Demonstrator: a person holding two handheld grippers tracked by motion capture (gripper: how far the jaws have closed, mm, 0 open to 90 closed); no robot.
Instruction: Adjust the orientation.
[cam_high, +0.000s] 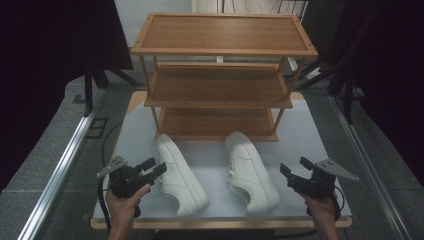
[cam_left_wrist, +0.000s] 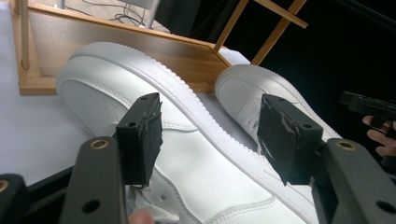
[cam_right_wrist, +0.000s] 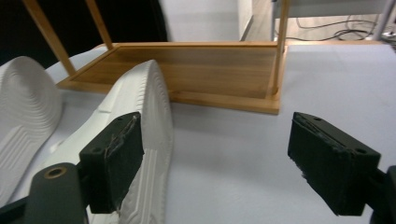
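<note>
I see a three-shelf wooden rack (cam_high: 220, 32) standing at the upper middle of the frame, on the far part of a white table (cam_high: 305, 135). Below it two white shoes (cam_high: 180, 175) (cam_high: 250, 172) lie side by side and apart, toes near its bottom shelf. Metal rails (cam_high: 60, 170) run along both sides over grey floor (cam_high: 35, 150). Black curtains (cam_high: 45, 60) fill the upper corners.
</note>
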